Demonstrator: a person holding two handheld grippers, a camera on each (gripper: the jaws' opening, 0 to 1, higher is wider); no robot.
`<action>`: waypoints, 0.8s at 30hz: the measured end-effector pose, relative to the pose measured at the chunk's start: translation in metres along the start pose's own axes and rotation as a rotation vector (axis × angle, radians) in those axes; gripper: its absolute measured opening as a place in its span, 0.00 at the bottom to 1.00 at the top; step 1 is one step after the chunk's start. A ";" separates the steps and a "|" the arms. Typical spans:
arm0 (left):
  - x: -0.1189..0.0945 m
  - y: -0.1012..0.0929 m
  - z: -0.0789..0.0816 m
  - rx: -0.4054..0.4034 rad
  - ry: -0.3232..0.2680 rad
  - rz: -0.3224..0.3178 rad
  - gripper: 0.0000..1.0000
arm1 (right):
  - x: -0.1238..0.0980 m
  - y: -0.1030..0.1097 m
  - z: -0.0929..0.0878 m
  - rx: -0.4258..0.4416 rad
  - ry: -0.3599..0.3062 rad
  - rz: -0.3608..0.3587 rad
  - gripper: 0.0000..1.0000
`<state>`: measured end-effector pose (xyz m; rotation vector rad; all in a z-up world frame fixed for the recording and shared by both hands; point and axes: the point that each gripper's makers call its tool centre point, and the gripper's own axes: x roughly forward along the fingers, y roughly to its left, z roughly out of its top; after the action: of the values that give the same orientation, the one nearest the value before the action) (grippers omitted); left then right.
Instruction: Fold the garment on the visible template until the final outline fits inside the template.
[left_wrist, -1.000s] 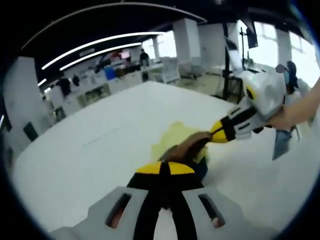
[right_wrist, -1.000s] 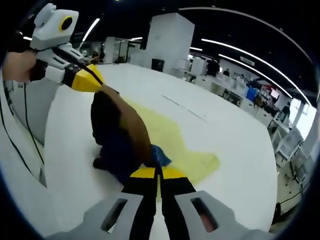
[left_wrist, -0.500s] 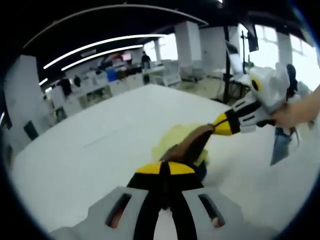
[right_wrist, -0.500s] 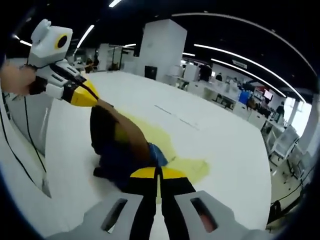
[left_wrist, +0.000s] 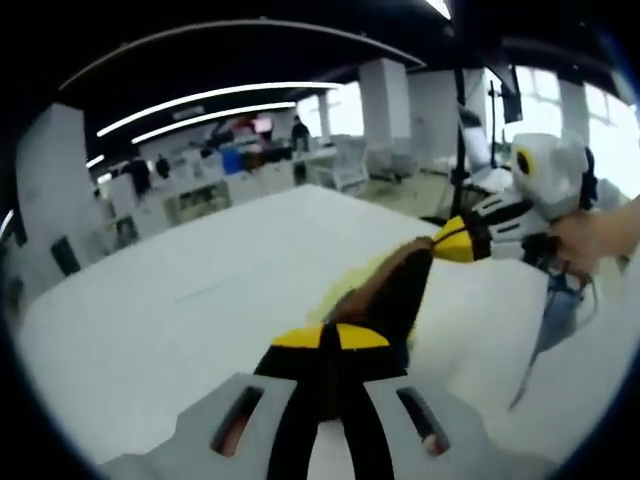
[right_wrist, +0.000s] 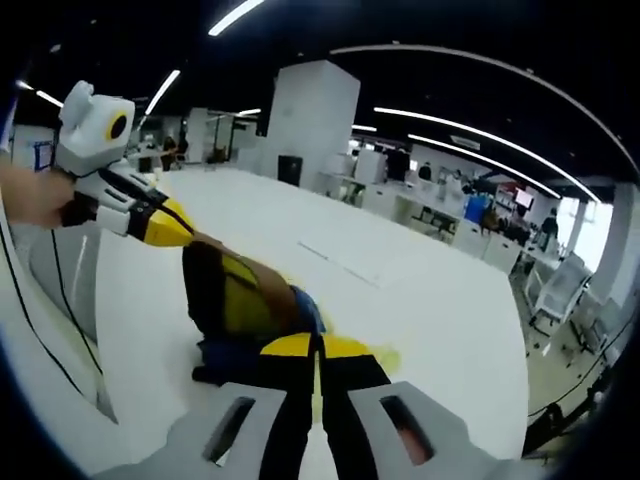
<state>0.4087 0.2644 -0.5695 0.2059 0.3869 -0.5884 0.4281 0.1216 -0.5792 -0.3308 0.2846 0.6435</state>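
In the left gripper view, the white table (left_wrist: 180, 300) fills the left and middle of the frame. At bottom centre the left claw (left_wrist: 333, 340) has its jaws pressed together on the garment (left_wrist: 395, 295), a dark brown cloth with a yellow edge that rises as a taut band toward the right. At its upper right end the right claw (left_wrist: 450, 240) pinches the cloth, held by a hand (left_wrist: 590, 240) at the right edge. A sliver of yellow template (left_wrist: 350, 290) shows just left of the band.

In the right gripper view, the left claw (right_wrist: 180, 228) sits at upper left, clamped on the garment (right_wrist: 235, 300), whose brown, yellow and blue folds hang bunched at centre left above the table (right_wrist: 400, 290). At bottom centre the right claw (right_wrist: 316, 348) is closed on the cloth's near edge. A small patch of template (right_wrist: 380, 355) peeks out just right of it.
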 end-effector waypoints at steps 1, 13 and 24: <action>-0.001 0.001 0.003 -0.002 -0.006 0.001 0.00 | -0.001 -0.001 0.004 -0.002 -0.006 -0.003 0.01; -0.011 0.011 0.037 -0.042 -0.080 0.014 0.00 | -0.011 -0.010 0.044 -0.013 -0.085 -0.026 0.01; -0.021 0.014 0.059 -0.112 -0.135 0.004 0.00 | -0.024 -0.015 0.065 -0.007 -0.137 -0.041 0.01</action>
<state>0.4181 0.2692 -0.5057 0.0595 0.2873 -0.5713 0.4291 0.1229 -0.5081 -0.2973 0.1445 0.6238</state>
